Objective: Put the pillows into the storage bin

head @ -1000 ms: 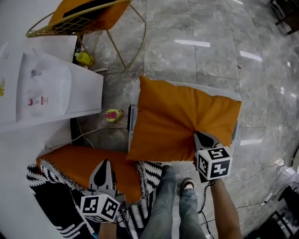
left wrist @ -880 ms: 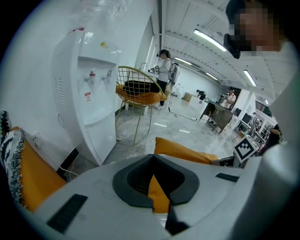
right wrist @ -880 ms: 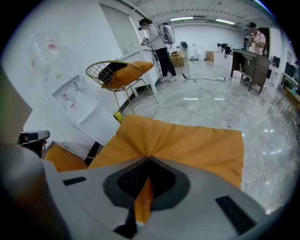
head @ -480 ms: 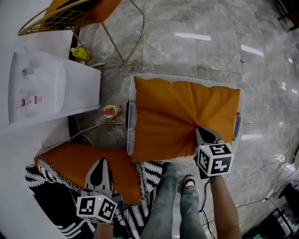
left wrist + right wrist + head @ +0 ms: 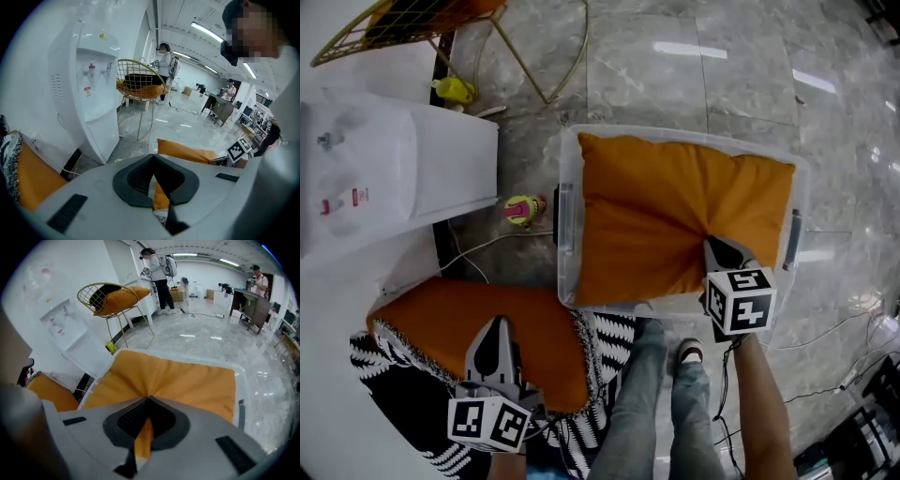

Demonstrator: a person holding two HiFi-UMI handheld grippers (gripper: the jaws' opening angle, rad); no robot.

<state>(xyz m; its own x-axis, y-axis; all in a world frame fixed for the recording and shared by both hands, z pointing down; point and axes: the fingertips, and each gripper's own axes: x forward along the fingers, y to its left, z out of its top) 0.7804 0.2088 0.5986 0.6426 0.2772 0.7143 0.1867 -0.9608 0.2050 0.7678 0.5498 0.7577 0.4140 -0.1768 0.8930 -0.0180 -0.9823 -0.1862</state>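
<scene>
Head view, nearest the body: left gripper (image 5: 498, 326) with jaws together on nothing, over second orange pillow (image 5: 441, 314) on black-and-white blanket (image 5: 398, 408). Farther out: right gripper (image 5: 713, 247) clamped on bunched fabric of orange pillow (image 5: 656, 202), lying inside clear storage bin (image 5: 566, 220) on marble floor (image 5: 647, 66)

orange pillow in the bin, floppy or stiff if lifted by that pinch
Likely floppy: the orange pillow creases in a fan where the right gripper pinches its cover. It nearly fills the storage bin, so it may drag on the walls.
</scene>
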